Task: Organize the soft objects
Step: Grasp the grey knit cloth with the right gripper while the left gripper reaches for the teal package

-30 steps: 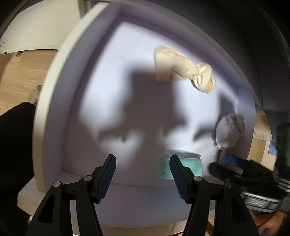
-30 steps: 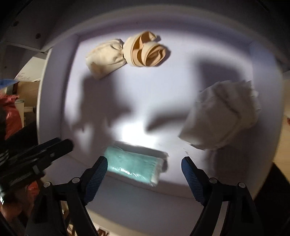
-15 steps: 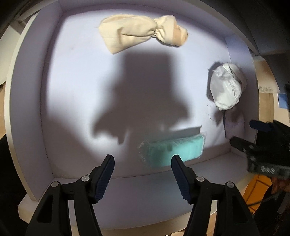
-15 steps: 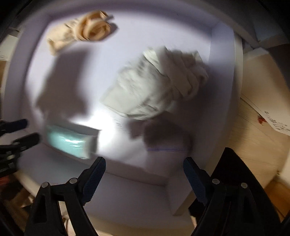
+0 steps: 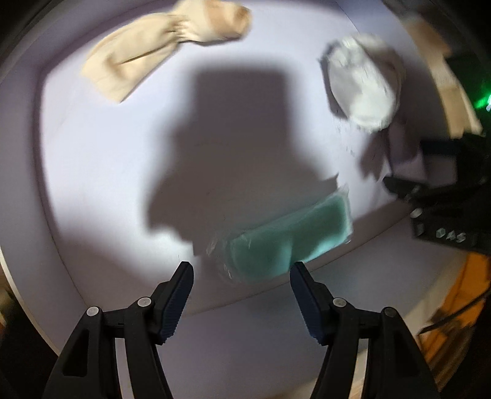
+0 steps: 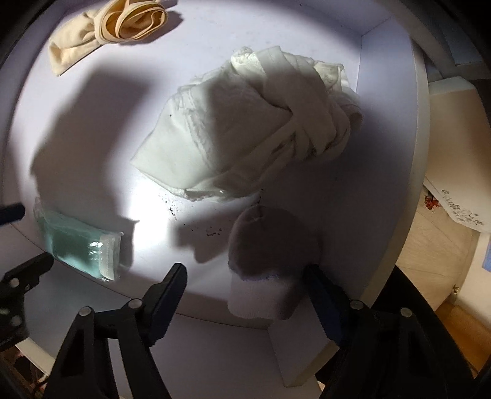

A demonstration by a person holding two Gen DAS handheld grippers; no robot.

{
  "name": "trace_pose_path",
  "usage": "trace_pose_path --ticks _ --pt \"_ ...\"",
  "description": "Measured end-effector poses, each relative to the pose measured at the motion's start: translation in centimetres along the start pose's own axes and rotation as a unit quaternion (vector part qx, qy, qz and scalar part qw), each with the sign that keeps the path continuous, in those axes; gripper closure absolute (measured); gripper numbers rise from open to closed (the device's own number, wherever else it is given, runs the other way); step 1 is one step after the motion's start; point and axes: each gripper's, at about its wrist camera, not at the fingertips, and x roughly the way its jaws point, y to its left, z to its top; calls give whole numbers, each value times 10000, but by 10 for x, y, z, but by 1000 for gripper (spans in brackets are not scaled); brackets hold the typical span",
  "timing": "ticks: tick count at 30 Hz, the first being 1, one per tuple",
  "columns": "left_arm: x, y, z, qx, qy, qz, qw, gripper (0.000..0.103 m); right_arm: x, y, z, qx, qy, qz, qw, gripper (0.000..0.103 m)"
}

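The right tongs (image 6: pixel 245 285) have been brought down over a grey sock (image 6: pixel 264 264); jaws apart. The left tongs (image 5: pixel 242 282), also apart, are aimed at the green packet (image 5: pixel 288 236). Pickups judged imminent.

White shelf compartment (image 6: pixel 383 159), walled at right, lit by a bright spot at centre. Resting on its floor were: a beige rolled sock (image 6: pixel 107 27), upper left; a knotted white cloth bundle (image 6: pixel 245 129), centre; a teal packet in clear wrap (image 6: pixel 76 242), lower left; a pale rolled sock (image 6: pixel 267 264), lower centre; dark specks (image 6: pixel 211 231) beside it.
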Motion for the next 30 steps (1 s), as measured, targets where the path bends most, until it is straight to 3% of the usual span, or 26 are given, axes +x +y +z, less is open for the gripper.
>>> trace_pose_path --ticks 4,6,10,12,15,17,19,21,24,26,27,30 --pt "9 -21 10 574 100 231 9980 37 -1 1 -1 71 -26 85 9999 25" --pt "13 -27 16 712 98 273 9970 37 -1 0 -20 121 -43 130 9998 25" --pt "22 -30 16 822 39 765 9937 37 -7 -2 -19 172 -63 159 9997 24" --pt "19 -21 19 580 -62 891 9943 38 -10 -5 -21 239 -95 209 9995 24" --pt "11 13 23 -499 -107 169 9986 38 -10 -9 -22 327 -108 292 9990 22" --pt "10 21 21 -769 -81 -131 9969 38 -12 -10 -21 360 -106 350 9987 22" --pt "8 15 20 -647 -34 -153 9978 38 -16 -11 -22 412 -132 539 9976 21" --pt "3 7 20 -481 -79 -106 9988 37 -23 -12 -21 514 -224 994 9935 21" --pt "-2 6 21 -657 -86 -176 9976 37 -33 -19 -20 733 -387 1528 9848 24" --pt "-6 23 12 -928 -24 -599 9939 37 -38 -22 -21 716 -462 1296 9879 25" --pt "-4 25 12 -1096 40 -964 9893 37 -38 -23 -22 686 -425 1164 9899 24" --pt "2 22 14 -1242 178 -1530 9802 37 -29 -23 -28 647 -193 1060 9921 24"
